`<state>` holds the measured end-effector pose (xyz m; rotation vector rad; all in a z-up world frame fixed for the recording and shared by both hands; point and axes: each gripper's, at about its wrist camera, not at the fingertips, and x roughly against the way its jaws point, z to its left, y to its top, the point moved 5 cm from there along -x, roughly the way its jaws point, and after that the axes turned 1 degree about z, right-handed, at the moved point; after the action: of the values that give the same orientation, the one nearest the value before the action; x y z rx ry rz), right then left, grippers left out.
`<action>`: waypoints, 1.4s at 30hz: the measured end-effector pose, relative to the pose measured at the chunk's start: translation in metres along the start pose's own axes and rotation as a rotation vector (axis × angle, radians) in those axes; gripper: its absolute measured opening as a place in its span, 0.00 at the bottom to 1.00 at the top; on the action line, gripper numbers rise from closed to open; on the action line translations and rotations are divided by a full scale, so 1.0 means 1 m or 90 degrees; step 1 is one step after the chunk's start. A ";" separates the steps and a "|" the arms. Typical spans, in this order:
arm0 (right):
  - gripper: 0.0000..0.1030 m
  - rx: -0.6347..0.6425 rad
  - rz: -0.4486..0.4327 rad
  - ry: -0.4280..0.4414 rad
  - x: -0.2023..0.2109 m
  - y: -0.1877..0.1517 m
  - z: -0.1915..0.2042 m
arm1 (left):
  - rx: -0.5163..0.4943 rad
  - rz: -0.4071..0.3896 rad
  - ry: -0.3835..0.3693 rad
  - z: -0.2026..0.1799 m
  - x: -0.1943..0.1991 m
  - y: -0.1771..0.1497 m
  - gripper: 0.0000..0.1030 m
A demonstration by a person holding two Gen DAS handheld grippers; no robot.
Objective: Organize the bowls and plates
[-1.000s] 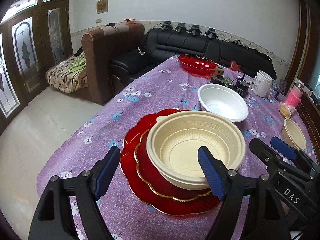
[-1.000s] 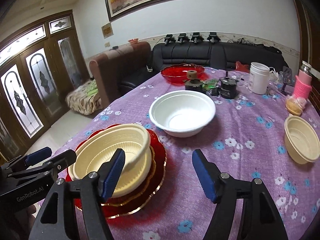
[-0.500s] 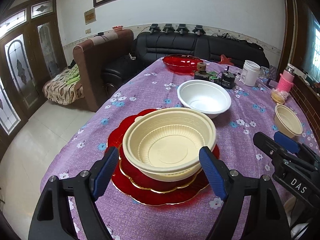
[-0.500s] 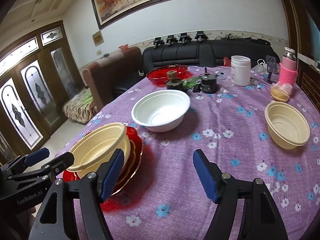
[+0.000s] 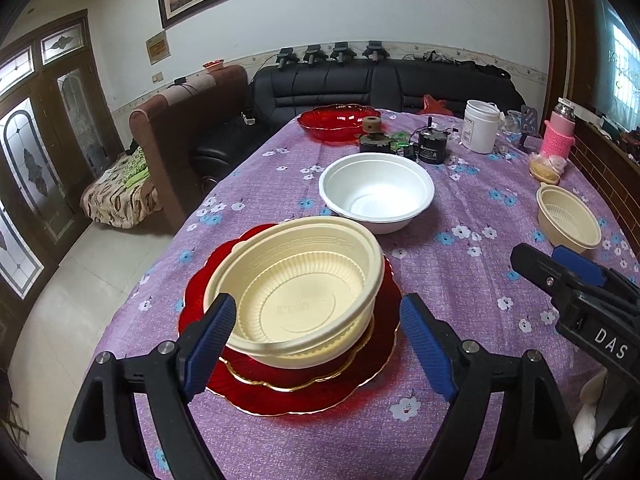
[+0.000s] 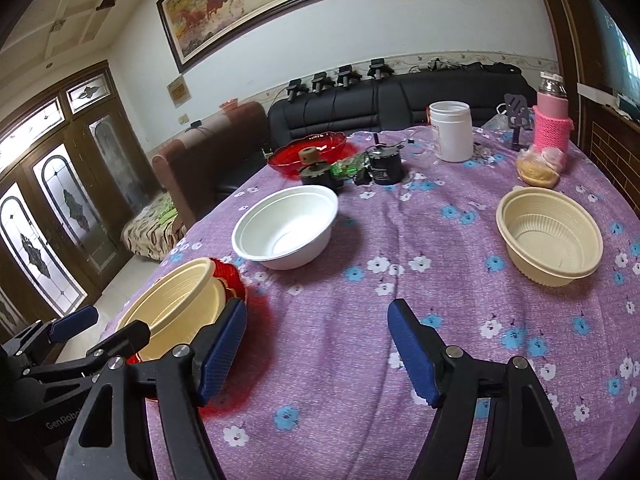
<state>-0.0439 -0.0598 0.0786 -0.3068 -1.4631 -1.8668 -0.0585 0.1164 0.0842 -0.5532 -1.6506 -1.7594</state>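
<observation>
So far, part of the sorting looks done: two red plates (image 5: pixel 288 392) lie stacked near the front edge of the counter (image 6: pixel 344 360), a smaller gold-rimmed one on a larger one, and a cream bowl (image 5: pixel 296 296) sits on top of them, seemingly with a second cream bowl nested under it. Left to gather, as I judge it, are the white bowl (image 6: pixel 286 226) standing alone mid-counter, the small cream bowl (image 6: pixel 550 236) well apart on the right side, and the red glass dish (image 5: pixel 340 122) at the far end.

The left tongs (image 5: pixel 316 344) hang spread just in front of the stack, pinching nothing; one blue pad crosses the bowl's near rim in the picture, but whether it touches I cannot tell. The right tongs (image 6: pixel 316 352) are likewise spread and empty over bare cloth, to the right of the stack.

The counter wears a purple cloth with blue and white flowers. Its far end is cluttered: a white jar (image 6: pixel 452 132), a pink-sleeved bottle (image 6: pixel 552 124), a bagged bun (image 6: pixel 538 166) and some small dark gadgets (image 6: pixel 384 166). Beyond stand a black sofa (image 5: pixel 384 84), a brown armchair (image 5: pixel 188 140), stained-glass doors (image 6: pixel 52 216) and a framed horse painting (image 6: pixel 264 4).
</observation>
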 end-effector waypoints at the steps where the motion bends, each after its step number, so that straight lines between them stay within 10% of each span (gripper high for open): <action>1: 0.75 -0.003 0.001 0.000 0.000 0.000 -0.002 | -0.003 0.001 0.000 -0.002 -0.001 0.000 0.81; 16: 0.75 -0.008 0.022 0.006 -0.010 0.006 0.002 | -0.023 0.006 0.000 -0.002 -0.008 0.006 0.81; 25: 0.75 -0.033 0.028 0.039 -0.008 0.109 0.007 | -0.034 0.028 -0.111 0.031 0.003 0.115 0.84; 31: 0.78 -0.053 0.058 0.013 -0.049 0.144 -0.007 | -0.048 0.046 -0.058 0.045 -0.053 0.169 0.86; 42: 0.70 -0.080 0.185 0.032 -0.156 0.095 -0.025 | -0.026 0.246 -0.090 0.024 -0.201 0.151 0.67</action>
<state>0.1351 -0.0287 0.0487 -0.5006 -1.1991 -1.7197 0.1851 0.1760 0.0545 -0.9648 -1.4817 -1.4995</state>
